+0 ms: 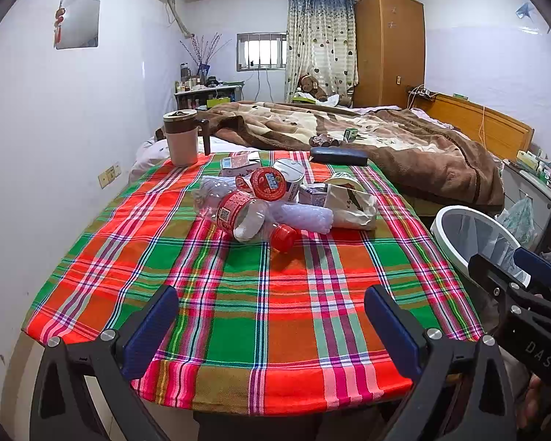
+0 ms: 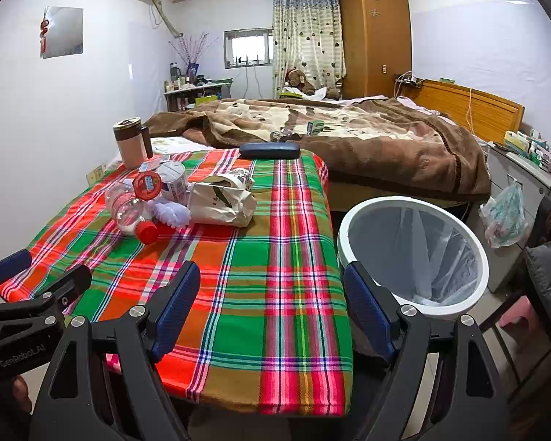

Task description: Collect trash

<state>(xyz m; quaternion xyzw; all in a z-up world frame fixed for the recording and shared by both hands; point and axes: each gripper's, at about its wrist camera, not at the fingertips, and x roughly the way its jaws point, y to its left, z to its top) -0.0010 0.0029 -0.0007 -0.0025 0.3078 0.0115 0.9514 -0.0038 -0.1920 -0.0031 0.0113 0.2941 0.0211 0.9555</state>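
A heap of trash lies on the plaid-covered table (image 1: 275, 330) (image 2: 268, 312): a crushed clear bottle (image 1: 246, 217) (image 2: 128, 213) with a red cap, a red-lidded cup (image 1: 270, 183) (image 2: 148, 183), a white can (image 1: 290, 174) (image 2: 174, 180), small cartons, white bubble wrap (image 1: 305, 217) (image 2: 172, 213) and a crumpled paper bag (image 1: 350, 205) (image 2: 220, 202). A white bin (image 1: 459, 217) (image 2: 349, 228) with a clear liner stands by the table's right side. My left gripper (image 1: 270, 294) (image 2: 51, 264) hovers open over the near cloth, short of the heap. My right gripper (image 2: 272, 268) (image 1: 503, 261) is open above the table's right edge beside the bin. Neither holds anything.
A lidded mug (image 1: 182, 137) (image 2: 130, 143) and a dark case (image 1: 338, 156) (image 2: 270, 150) sit at the table's far edge. Behind is a bed (image 1: 385, 139) with a brown blanket. A cabinet and a hanging plastic bag (image 2: 503, 217) stand at the right, with a dark chair (image 2: 547, 275) nearer.
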